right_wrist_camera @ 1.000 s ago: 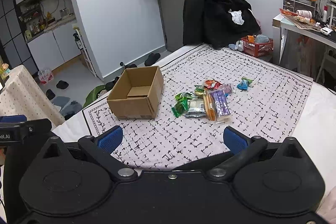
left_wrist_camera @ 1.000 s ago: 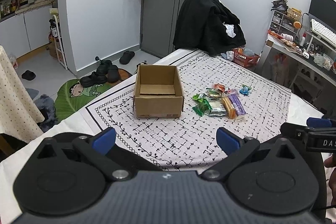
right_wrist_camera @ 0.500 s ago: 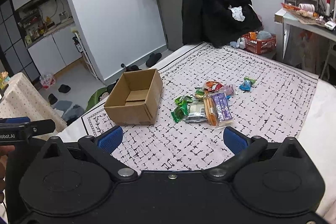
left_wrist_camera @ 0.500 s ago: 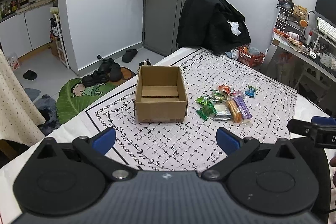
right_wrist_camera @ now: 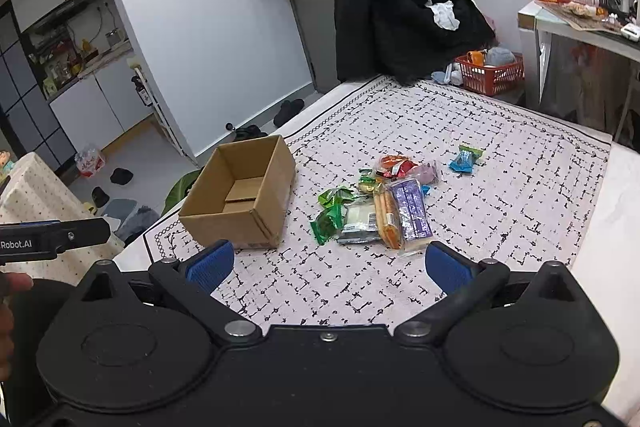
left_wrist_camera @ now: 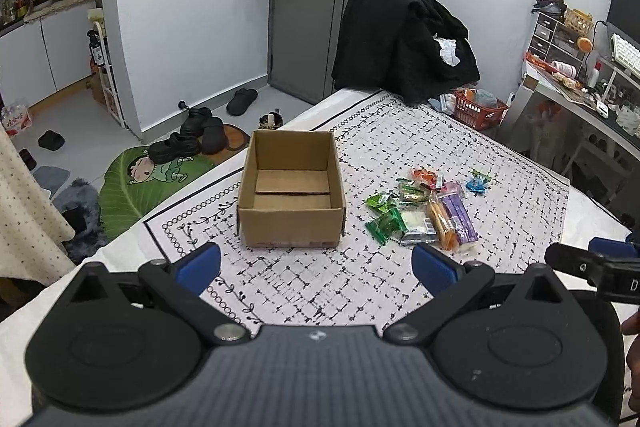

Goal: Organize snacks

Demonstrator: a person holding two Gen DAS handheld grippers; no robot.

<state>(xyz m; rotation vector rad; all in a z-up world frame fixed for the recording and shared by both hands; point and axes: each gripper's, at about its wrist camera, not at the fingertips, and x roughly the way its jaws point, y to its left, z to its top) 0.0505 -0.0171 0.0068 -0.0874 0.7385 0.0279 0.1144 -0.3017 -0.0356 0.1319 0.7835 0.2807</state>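
An open brown cardboard box (left_wrist_camera: 291,203) (right_wrist_camera: 240,199) stands empty on a patterned cloth. To its right lies a pile of wrapped snacks (left_wrist_camera: 424,215) (right_wrist_camera: 372,211): green packets, a purple bar, an orange bar, a red packet. A blue candy (left_wrist_camera: 478,182) (right_wrist_camera: 464,158) lies apart, further right. My left gripper (left_wrist_camera: 316,269) hovers open in front of the box, nothing between its blue pads. My right gripper (right_wrist_camera: 327,267) hovers open in front of the snack pile, also holding nothing.
The patterned cloth (left_wrist_camera: 500,195) covers a white surface whose left edge drops to the floor with shoes and a green mat (left_wrist_camera: 144,179). A chair draped in black clothes (left_wrist_camera: 404,39) stands at the far end. A red basket (right_wrist_camera: 494,73) and a cluttered desk (right_wrist_camera: 580,19) are at right.
Both grippers have moved forward toward the box and the snacks, which look larger and lower in view. Jaws stay open.
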